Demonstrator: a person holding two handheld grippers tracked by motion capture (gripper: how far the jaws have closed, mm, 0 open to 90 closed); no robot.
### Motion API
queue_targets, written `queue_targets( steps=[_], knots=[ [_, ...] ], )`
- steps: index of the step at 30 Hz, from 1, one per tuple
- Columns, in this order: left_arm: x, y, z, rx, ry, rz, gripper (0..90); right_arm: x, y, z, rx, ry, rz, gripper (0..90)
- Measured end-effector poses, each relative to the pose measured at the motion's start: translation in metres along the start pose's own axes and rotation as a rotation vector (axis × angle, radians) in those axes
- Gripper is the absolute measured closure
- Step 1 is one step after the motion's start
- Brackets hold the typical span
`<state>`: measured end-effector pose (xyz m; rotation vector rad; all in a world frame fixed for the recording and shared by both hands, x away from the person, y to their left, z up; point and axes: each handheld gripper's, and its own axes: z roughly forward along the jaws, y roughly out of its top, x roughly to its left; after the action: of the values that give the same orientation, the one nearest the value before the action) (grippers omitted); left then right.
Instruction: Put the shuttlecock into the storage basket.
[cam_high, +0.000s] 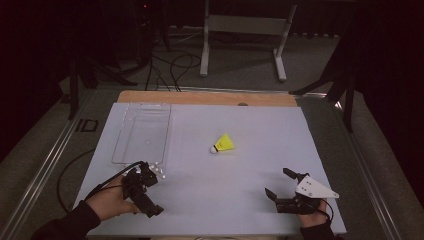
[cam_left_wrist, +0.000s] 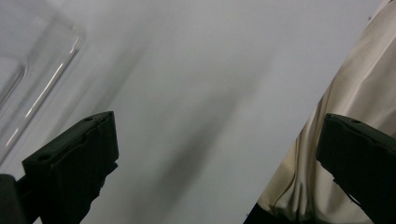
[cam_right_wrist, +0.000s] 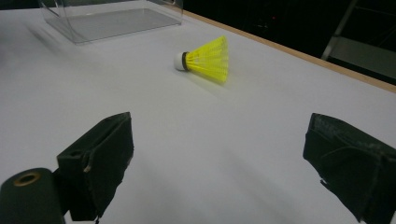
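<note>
- The right gripper (cam_high: 280, 186) sat low over the white table (cam_high: 240, 200), near its near edge, held from behind by the person's right hand (cam_high: 312, 217); a grey three-cornered plate (cam_high: 314, 188) rode on top of it.
- Its jaws stood wide apart with nothing between them; in the right gripper view (cam_right_wrist: 217, 158) only bare table surface showed in the gap.
- The yellow shuttlecock (cam_high: 223, 144) lay on its side on the table, well ahead of the right gripper and apart from it. In the right gripper view the shuttlecock (cam_right_wrist: 206, 59) appeared beyond the jaws, roughly in line with the gap, its white cork tip (cam_right_wrist: 180, 61) pointing to that view's left and its yellow skirt flaring to the right.
- The left gripper (cam_high: 147, 172) was held by the left hand (cam_high: 111, 202) near the table's near-left part, just in front of the near end of the clear plastic tray (cam_high: 125, 142).
- Its jaws were also spread open and held nothing; the left gripper view (cam_left_wrist: 217, 154) showed blurred bare table between them, a corner of the clear tray (cam_left_wrist: 42, 70) beyond the left jaw, and pale cloth (cam_left_wrist: 359, 88) beside the right jaw.
- The shuttlecock lay well off to the right of the left gripper and farther out, near the tray's right side but not touching it.
- The two grippers were well apart from each other.
</note>
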<state>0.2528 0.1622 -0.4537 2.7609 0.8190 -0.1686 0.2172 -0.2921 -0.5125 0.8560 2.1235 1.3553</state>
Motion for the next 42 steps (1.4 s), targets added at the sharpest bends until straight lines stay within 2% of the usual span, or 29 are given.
queue_targets(
  steps=[1,4,6,19,26,29,31,34,42],
  knots=[
    [-0.001,0.002,0.0,-0.002,-0.009,-0.007,0.0,0.0,0.0,0.0,0.0,0.0,0.0,8.7],
    [-0.003,0.006,0.0,-0.007,-0.015,0.022,0.0,0.0,0.0,0.0,0.0,-0.001,0.002,8.7],
    [-0.004,0.01,-0.001,-0.02,-0.023,0.022,0.0,0.0,0.0,0.0,-0.001,0.001,0.002,8.7],
    [-0.006,0.032,-0.001,-0.038,0.0,0.052,0.0,0.0,0.0,0.0,-0.003,0.001,-0.001,8.7],
    [-0.008,0.045,-0.002,-0.053,-0.005,0.073,0.0,0.0,0.0,0.0,-0.003,-0.002,0.0,8.7],
    [-0.01,0.052,-0.004,-0.071,-0.003,0.087,0.0,0.0,0.0,0.0,-0.004,-0.001,-0.002,8.8],
    [-0.011,0.056,-0.006,-0.084,-0.017,0.093,0.0,0.0,0.0,0.0,-0.005,-0.001,0.0,8.7],
    [-0.012,0.062,-0.008,-0.095,-0.001,0.108,0.0,0.0,0.0,-0.001,-0.006,0.0,-0.001,8.7],
    [-0.01,0.077,-0.011,-0.131,-0.005,0.11,0.0,0.0,0.0,0.0,-0.006,0.001,0.0,8.8]
  ],
)
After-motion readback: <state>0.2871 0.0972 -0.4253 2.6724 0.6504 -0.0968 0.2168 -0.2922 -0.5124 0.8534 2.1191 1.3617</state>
